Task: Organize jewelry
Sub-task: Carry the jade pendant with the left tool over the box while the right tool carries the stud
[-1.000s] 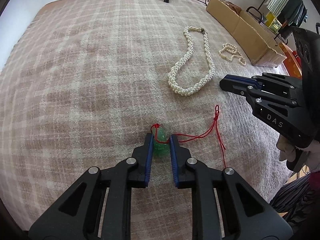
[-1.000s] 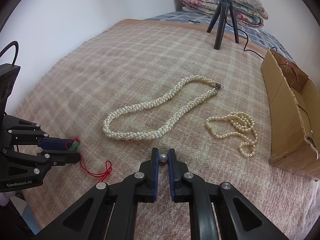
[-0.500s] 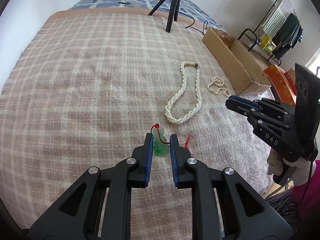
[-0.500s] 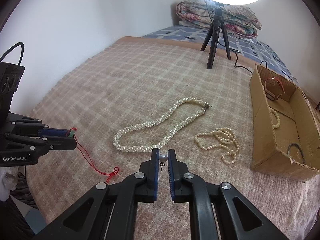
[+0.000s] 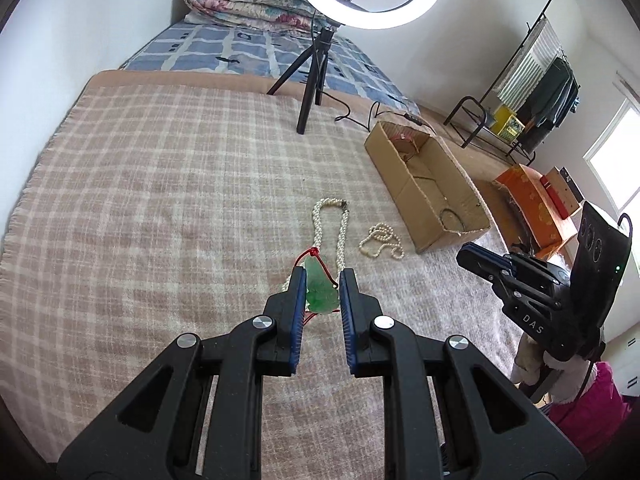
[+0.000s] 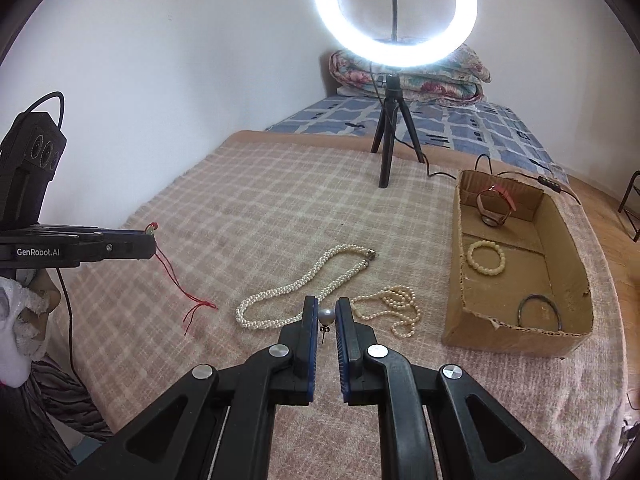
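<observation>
Partly hidden — green pendant behind tongs.

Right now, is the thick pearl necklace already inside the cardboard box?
No, the thick pearl necklace lies on the plaid blanket, apart from the cardboard box.

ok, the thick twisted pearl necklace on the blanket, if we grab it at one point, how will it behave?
The twisted pearl necklace would likely drape: it lies in a limp loop on the blanket. Round beads look smooth, so fingers may slip between strands. Its free end would probably swing and drag, like the red cord trailing from the left gripper.
</observation>
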Motion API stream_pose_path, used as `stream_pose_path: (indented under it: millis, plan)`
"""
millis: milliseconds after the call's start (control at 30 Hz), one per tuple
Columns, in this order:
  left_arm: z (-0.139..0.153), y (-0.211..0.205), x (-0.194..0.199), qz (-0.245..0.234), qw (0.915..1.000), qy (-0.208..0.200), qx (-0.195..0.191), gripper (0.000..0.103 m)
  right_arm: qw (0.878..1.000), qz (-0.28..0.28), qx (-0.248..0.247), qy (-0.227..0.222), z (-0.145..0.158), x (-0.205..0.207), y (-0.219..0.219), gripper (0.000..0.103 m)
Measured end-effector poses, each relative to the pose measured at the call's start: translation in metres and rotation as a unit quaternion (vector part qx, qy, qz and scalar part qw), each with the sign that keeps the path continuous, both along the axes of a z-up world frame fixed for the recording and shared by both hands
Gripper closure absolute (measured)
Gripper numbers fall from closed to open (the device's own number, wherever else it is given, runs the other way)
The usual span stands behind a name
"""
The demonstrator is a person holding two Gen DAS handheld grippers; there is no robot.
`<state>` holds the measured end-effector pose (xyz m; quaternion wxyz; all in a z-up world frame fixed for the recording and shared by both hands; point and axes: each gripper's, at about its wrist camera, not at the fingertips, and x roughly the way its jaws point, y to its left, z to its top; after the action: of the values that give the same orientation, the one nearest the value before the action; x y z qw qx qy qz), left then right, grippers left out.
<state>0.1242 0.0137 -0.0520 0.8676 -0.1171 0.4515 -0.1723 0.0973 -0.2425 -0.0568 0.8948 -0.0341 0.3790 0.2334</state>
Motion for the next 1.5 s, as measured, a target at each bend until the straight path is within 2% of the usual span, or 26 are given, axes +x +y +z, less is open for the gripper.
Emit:
stream_pose_path:
  millis: [467, 933, 1200, 1500]
  plan:
    - [0.046, -0.042, 0.036, -0.034, 0.9982, -0.045, -0.019, 0.088, 0.998, -0.058, 0.016, -0.022, 0.022, 0.002, -0.059, 0.097]
    - [0.089, -0.120, 0.104, -0.083, 0.9921, -0.090, -0.027, 0.088, 0.994, -0.100, 0.027, -0.023, 0.026, 0.021, -0.094, 0.097]
    - [0.094, -0.178, 0.143, -0.126, 0.9871, -0.091, -0.040, 0.088, 0.992, -0.119, 0.031, -0.008, 0.012, 0.046, -0.102, 0.097]
    - [0.073, -0.238, 0.192, -0.160, 0.9831, -0.065, -0.061, 0.088, 0.990, -0.136, 0.036, 0.014, -0.007, 0.069, -0.108, 0.097]
